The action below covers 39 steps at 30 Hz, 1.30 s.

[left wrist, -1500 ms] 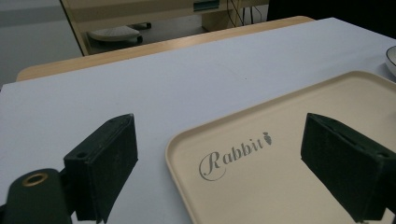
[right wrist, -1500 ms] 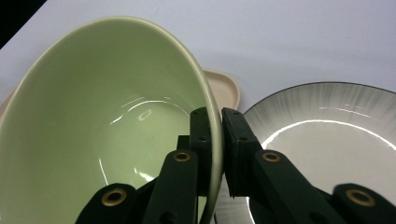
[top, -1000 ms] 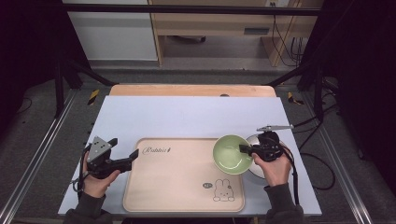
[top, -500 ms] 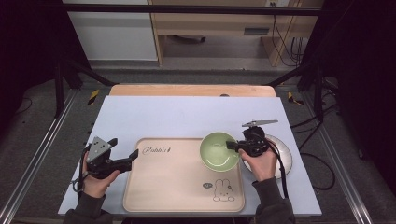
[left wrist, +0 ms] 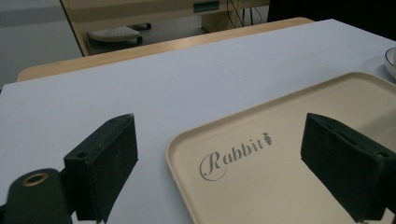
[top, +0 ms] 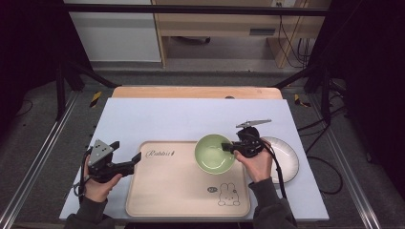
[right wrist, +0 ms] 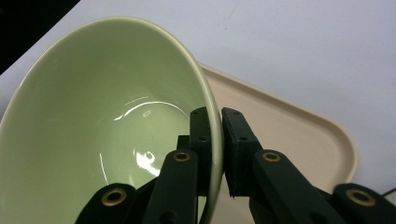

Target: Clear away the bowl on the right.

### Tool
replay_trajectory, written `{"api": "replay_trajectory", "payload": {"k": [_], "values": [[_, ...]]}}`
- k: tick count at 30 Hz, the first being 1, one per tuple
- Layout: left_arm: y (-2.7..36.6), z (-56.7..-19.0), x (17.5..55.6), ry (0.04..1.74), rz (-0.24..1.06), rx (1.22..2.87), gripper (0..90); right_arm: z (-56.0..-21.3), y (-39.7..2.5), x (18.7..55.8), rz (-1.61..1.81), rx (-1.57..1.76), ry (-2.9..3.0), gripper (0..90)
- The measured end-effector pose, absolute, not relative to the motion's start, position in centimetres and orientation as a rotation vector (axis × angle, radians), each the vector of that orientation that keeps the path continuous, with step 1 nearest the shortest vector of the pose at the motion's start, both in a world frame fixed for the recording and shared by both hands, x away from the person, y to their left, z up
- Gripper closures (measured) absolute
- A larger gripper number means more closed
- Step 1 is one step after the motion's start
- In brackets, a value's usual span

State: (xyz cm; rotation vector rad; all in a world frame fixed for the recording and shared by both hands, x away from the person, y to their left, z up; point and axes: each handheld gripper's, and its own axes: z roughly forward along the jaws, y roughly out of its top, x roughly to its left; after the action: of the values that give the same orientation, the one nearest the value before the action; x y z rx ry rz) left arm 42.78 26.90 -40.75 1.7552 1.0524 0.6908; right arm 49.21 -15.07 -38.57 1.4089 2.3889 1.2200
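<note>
a wooden table (top: 143,92) carries a pale lilac sheet (top: 191,119). on the sheet lie a beige tray (top: 172,191) and, right of it, a white plate (top: 286,157).

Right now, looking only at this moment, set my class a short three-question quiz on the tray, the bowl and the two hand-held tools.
1. True or false: the right tool is clamped on the rim of the pale green ceramic bowl.
2. The left tool is: A) open, B) shut on the tray, C) holding a spoon.
3. Fill in: the word printed on the beige plastic tray is ____.

Key: 1 true; 2 A; 3 Rabbit.
</note>
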Motion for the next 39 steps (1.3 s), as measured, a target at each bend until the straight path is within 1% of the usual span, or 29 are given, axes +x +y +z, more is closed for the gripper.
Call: {"api": "replay_trajectory", "payload": {"k": [16, 39], "values": [[26.9, -40.8, 42.8, 1.052, 0.692, 1.755, 10.6, -39.9, -12.8, 50.2, 1.179, 1.402, 2.428, 83.7], [26.9, -40.8, 42.8, 1.054, 0.686, 1.758, 10.6, -42.2, -11.1, 51.4, 1.114, 1.405, 2.484, 83.7]]}}
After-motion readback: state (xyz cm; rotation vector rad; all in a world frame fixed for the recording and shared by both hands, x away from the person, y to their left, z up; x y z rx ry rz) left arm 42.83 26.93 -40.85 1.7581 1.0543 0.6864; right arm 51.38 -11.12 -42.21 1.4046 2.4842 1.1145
